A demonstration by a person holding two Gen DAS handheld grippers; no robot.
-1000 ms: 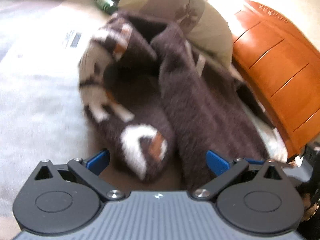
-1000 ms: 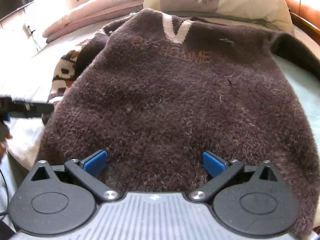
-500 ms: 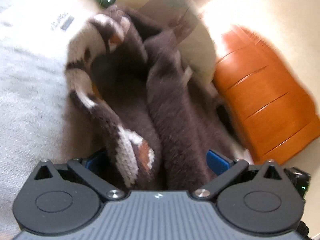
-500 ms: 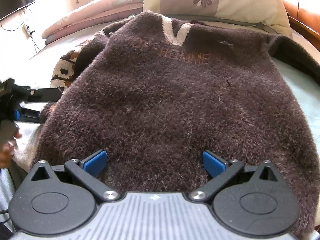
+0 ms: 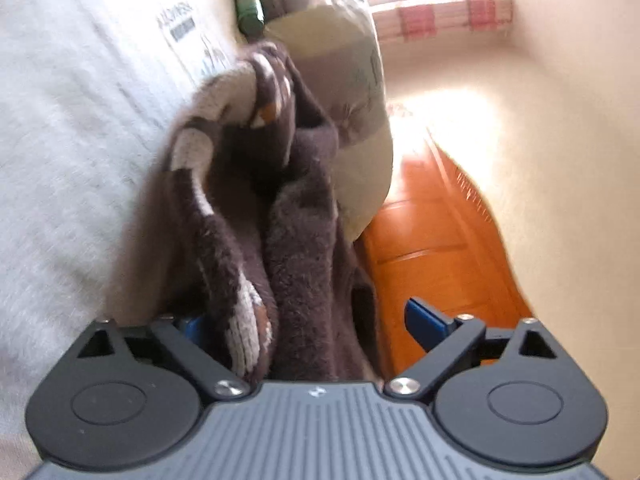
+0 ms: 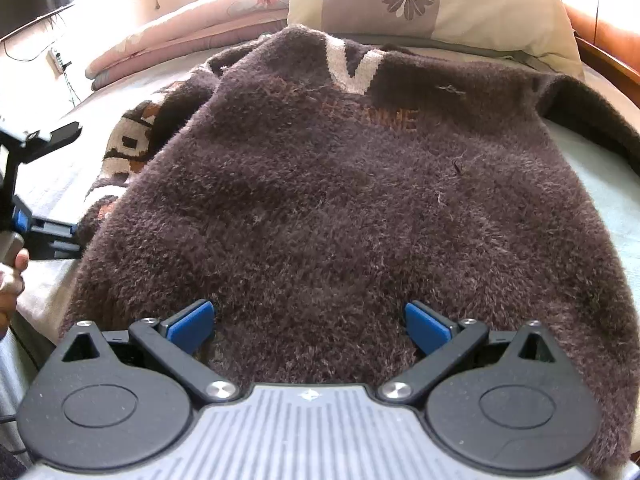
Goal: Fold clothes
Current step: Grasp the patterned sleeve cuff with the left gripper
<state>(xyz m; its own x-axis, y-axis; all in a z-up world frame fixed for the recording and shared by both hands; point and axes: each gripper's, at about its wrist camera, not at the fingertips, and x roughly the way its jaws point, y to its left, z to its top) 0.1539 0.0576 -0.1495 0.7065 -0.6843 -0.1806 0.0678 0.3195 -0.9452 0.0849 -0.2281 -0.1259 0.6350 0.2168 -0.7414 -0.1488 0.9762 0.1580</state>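
While the sweater (image 6: pixel 340 208) lies unfolded on the bed (image 6: pixel 608 200), our left tongs (image 5: pixel 312 328), closing, straddle its sleeve (image 5: pixel 240 264); right tongs (image 6: pixel 308 326) stand apart.

A bed (image 6: pixel 608 200) covered with a pale sheet is seen. A fuzzy dark brown sweater (image 6: pixel 340 208) is spread flat across it. A floral pillow (image 6: pixel 460 4) and a folded pink quilt (image 6: pixel 192 28) are laid at its far end.

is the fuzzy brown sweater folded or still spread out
Mostly spread: the fuzzy brown sweater lies flat on the bed, only its patterned sleeve bunched.
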